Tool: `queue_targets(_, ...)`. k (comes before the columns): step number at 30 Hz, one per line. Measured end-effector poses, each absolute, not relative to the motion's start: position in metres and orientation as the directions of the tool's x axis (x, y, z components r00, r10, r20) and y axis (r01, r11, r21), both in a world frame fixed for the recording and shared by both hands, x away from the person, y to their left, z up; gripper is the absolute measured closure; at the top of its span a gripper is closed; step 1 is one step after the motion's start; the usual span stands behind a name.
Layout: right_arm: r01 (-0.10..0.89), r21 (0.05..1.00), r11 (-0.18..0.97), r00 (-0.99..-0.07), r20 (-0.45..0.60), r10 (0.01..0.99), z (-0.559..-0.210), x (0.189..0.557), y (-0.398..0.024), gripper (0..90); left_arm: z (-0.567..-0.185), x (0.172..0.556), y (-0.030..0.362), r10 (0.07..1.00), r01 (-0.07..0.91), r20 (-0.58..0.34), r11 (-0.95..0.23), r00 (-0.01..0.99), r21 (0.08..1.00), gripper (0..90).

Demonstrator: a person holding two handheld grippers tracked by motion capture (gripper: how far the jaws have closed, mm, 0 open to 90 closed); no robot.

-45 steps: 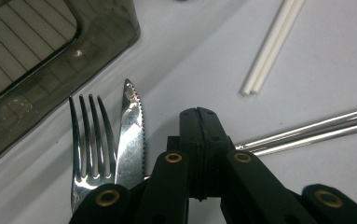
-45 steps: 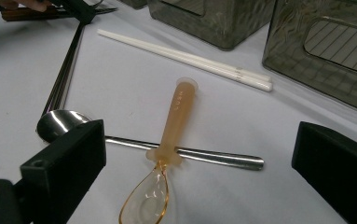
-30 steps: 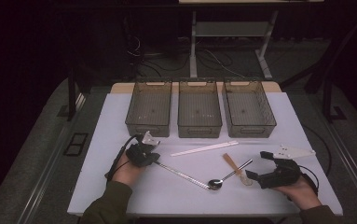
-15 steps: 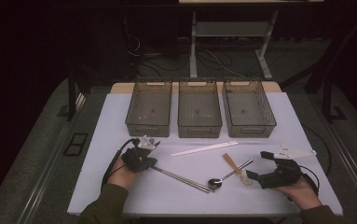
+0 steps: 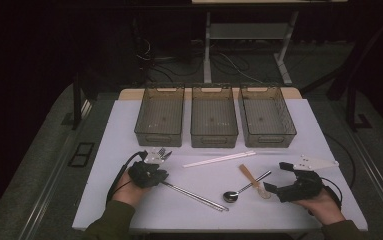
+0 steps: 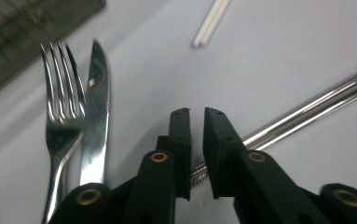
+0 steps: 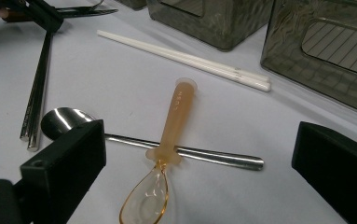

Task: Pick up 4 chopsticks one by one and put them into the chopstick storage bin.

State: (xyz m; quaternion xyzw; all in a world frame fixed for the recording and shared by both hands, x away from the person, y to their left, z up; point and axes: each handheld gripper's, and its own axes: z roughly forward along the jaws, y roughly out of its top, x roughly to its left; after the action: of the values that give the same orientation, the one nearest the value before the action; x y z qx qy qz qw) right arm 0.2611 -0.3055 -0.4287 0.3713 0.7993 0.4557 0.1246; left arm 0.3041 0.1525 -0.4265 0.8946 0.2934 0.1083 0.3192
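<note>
My left gripper (image 5: 155, 176) rests low on the white table (image 5: 299, 145) at the near end of a pair of metal chopsticks (image 5: 194, 195). In the left gripper view its jaws (image 6: 195, 112) stand a narrow gap apart and have just been opening. The ribbed end of the metal chopsticks (image 6: 306, 112) lies between them, unpressed. A fork (image 6: 59, 116) and a knife (image 6: 94, 116) lie side by side just left of the jaws. My right gripper (image 5: 277, 177) is wide open near an amber plastic spoon (image 7: 174, 126) lying across a metal spoon (image 7: 64, 119).
Three empty smoky bins (image 5: 160, 131) (image 5: 214, 135) (image 5: 268, 134) stand in a row at the back of the table. White chopsticks (image 5: 219, 159) lie in front of the middle bin. A person's hands hold both grippers at the near edge.
The left gripper has dipped slightly toward the table with the metal chopsticks, and its jaws have parted a little. The right gripper has stayed where it was.
</note>
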Motion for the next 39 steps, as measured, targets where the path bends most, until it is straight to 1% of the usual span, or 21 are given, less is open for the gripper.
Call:
queue_targets(1, 0.480, 0.821, 0.309, -0.693, 0.139, 0.707, -0.429, 0.261, -0.306, 2.8, -0.424, 0.303, 0.152, 0.587, 0.443, 0.008, -0.619, 0.809, 0.649, 75.3)
queue_targets(2, 0.480, 0.821, 0.308, -0.693, 0.140, 0.707, -0.429, 0.261, -0.306, 2.9, -0.421, 0.302, 0.152, 0.580, 0.430, 0.007, -0.612, 0.815, 0.663, 74.6)
queue_targets(4, 0.478, 0.822, 0.309, -0.694, 0.138, 0.707, -0.429, 0.262, -0.306, 2.8, -0.418, 0.300, 0.149, 0.554, 0.412, -0.015, -0.601, 0.832, 0.684, 70.3)
queue_targets(10, 0.482, 0.820, 0.310, -0.694, 0.142, 0.706, -0.429, 0.261, -0.305, 2.8, -0.417, 0.292, 0.123, 0.423, 0.336, -0.048, -0.641, 0.905, 0.690, 57.7)
queue_targets(15, 0.481, 0.819, 0.311, -0.696, 0.141, 0.705, -0.429, 0.261, -0.305, 2.8, -0.422, 0.286, 0.098, 0.315, 0.274, -0.065, -0.683, 0.947, 0.677, 54.9)
queue_targets(20, 0.481, 0.819, 0.312, -0.696, 0.141, 0.704, -0.429, 0.261, -0.305, 2.8, -0.426, 0.281, 0.079, 0.227, 0.218, -0.075, -0.711, 0.971, 0.668, 54.8)
queue_targets(27, 0.480, 0.819, 0.313, -0.697, 0.140, 0.703, -0.429, 0.261, -0.305, 2.8, -0.434, 0.274, 0.053, 0.133, 0.144, -0.067, -0.749, 0.989, 0.647, 57.0)
queue_targets(32, 0.479, 0.819, 0.315, -0.699, 0.139, 0.701, -0.429, 0.261, -0.304, 2.8, -0.438, 0.272, 0.047, 0.101, 0.112, -0.053, -0.769, 0.993, 0.629, 61.3)
queue_targets(36, 0.480, 0.819, 0.314, -0.698, 0.140, 0.702, -0.429, 0.261, -0.305, 2.8, -0.439, 0.272, 0.047, 0.094, 0.101, -0.045, -0.774, 0.995, 0.625, 66.6)
queue_targets(39, 0.480, 0.819, 0.314, -0.698, 0.140, 0.702, -0.429, 0.261, -0.305, 2.8, -0.440, 0.273, 0.048, 0.092, 0.102, -0.048, -0.773, 0.995, 0.626, 67.5)
